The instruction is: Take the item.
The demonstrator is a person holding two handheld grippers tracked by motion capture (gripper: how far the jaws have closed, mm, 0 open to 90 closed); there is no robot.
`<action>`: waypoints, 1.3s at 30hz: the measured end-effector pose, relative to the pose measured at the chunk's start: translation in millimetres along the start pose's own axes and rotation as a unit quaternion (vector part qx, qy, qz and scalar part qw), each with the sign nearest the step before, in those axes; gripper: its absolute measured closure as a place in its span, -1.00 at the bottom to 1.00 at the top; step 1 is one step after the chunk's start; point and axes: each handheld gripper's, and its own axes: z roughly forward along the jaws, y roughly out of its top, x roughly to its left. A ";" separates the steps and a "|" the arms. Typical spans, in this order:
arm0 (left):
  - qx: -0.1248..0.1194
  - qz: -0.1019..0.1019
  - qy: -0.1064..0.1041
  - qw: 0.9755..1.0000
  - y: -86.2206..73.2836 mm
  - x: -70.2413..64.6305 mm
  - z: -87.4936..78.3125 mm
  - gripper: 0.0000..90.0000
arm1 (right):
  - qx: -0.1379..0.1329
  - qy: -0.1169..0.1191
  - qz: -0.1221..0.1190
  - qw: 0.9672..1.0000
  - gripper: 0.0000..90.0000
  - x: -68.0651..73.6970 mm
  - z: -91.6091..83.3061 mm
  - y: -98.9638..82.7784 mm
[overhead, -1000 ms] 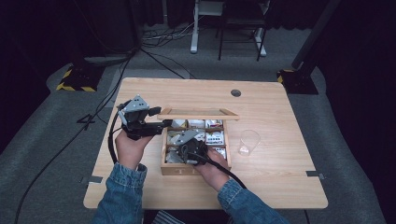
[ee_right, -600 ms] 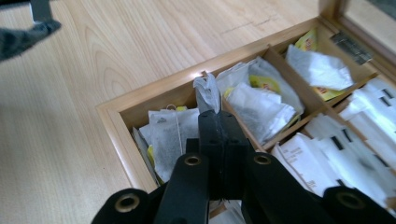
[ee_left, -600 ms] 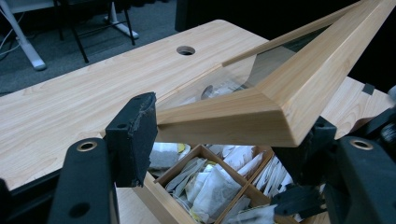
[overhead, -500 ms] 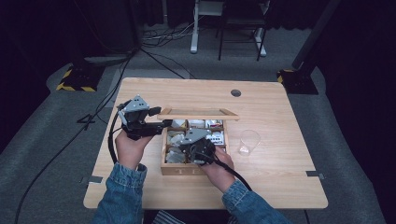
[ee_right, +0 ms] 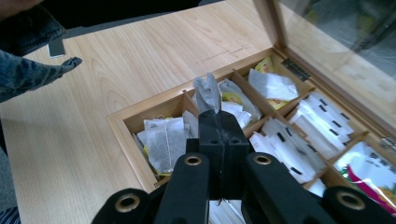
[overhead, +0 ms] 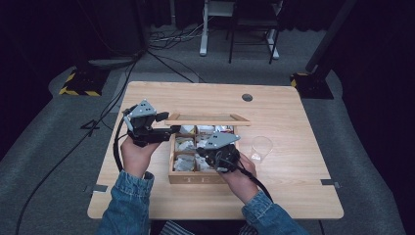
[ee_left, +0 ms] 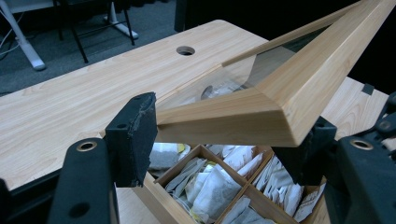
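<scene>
High view: the left gripper (overhead: 164, 128) holds the glass lid (overhead: 208, 119) raised over the wooden tea box (overhead: 195, 177) on the desk (overhead: 293, 171), with the right gripper (overhead: 211, 152) over its compartments. Left gripper view: the lid's corner sits between the jaws, clamped. Right gripper view: jaws pressed together, pinching a tea bag (ee_right: 207, 93) just above the compartments.

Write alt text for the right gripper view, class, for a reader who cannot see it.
The right gripper, its black jaws closed, pinches a white tea bag above an open wooden box of tea bags in compartments. The box's glass lid stands raised at upper right, on a light wooden table.
</scene>
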 end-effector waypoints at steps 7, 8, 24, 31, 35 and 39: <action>0.000 0.000 0.000 1.000 -0.1 -0.1 0.0 -0.21 | -0.008 -0.016 0.009 1.000 1.00 -7.7 -17.2 -3.2; 0.000 0.000 0.000 1.000 -0.1 -0.1 -0.1 -0.21 | -0.009 -0.018 0.012 1.000 1.00 -9.3 -19.3 -4.2; 0.000 -0.003 0.000 1.000 -0.2 -0.2 0.0 -0.21 | -0.025 -0.055 0.045 0.997 1.00 -34.9 -52.4 -20.1; -0.001 -0.004 0.000 1.000 -0.3 -0.4 0.1 -0.21 | -0.028 -0.069 0.055 0.996 1.00 -42.7 -63.7 -26.9; -0.001 -0.004 0.000 1.000 -0.3 -0.4 0.1 -0.21 | -0.029 -0.077 0.062 0.995 1.00 -47.3 -69.8 -31.8; -0.001 -0.004 0.000 1.000 -0.3 -0.4 0.1 -0.21 | -0.032 -0.087 0.071 0.993 1.00 -53.7 -78.1 -36.9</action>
